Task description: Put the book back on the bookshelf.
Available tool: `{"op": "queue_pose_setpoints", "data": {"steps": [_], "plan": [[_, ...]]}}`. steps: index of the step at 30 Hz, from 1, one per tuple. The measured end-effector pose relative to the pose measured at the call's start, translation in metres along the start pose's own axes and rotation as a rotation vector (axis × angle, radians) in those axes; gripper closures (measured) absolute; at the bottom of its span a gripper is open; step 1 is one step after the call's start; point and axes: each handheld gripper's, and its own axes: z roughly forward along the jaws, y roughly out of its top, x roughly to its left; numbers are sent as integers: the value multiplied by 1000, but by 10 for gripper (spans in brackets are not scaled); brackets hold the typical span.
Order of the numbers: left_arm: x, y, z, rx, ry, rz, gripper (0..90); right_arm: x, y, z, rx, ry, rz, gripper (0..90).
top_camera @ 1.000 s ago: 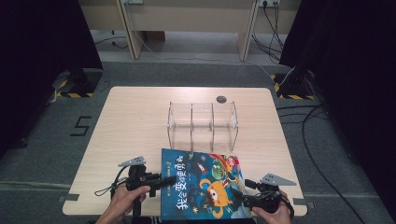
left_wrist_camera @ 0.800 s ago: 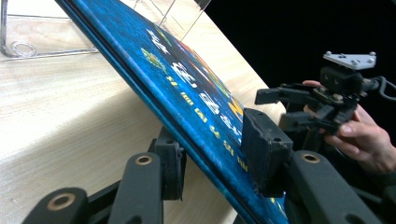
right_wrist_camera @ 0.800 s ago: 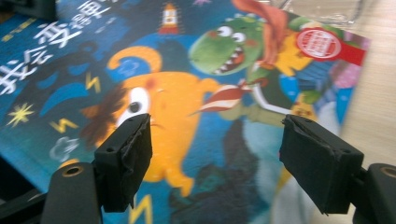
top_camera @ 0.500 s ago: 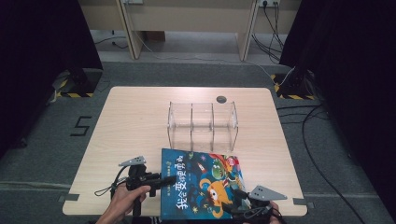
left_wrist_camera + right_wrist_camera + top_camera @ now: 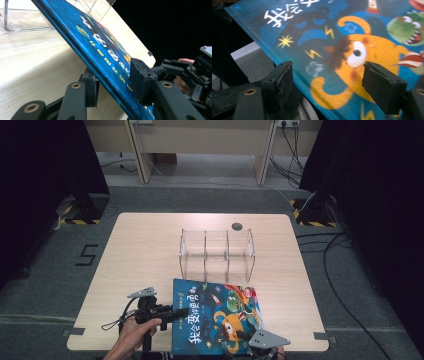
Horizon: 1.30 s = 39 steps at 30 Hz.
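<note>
Wooden table [image 5: 140,255]: left claw [image 5: 181,311] clamps the blue book [image 5: 215,315]; right claw [image 5: 242,336] gapes wide over its cover.

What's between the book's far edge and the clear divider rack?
Only a narrow strip of bare table, in the high view; the book lies just short of the clear rack.

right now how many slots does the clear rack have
3, side by side in the clear acrylic rack at the table's middle: left, centre and right, split by two dividers, all empty, behind the blue picture book.
</note>
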Motion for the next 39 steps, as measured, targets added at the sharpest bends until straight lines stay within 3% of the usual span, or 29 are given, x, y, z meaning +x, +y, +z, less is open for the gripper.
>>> {"op": "queue_pose_setpoints", "data": {"steps": [6, 10, 14, 16, 22, 25, 35, 39], "plan": [[-6, 0, -1, -11, 21, 1, 592, 15, 4, 8, 0, -13, -66, 204], [-10, -1, -1, -19, 32, 0, 593, 22, 5, 13, 5, -34, -139, 155], [-12, -1, -1, -26, 39, -14, 597, 26, 5, 15, -7, -39, -161, 146], [-13, -1, -1, -29, 41, -16, 602, 29, 5, 16, 4, -68, -210, 145], [-17, -3, 0, -31, 48, -10, 600, 35, 5, 22, 7, -134, -262, 138], [-20, -4, 1, -31, 47, -8, 600, 37, 5, 25, 13, -169, -312, 135], [-24, -6, 5, -27, 39, -9, 599, 43, 5, 33, 26, -255, -384, 129], [-24, -7, 5, -24, 37, -7, 599, 46, 5, 36, 30, -284, -393, 130]]}}
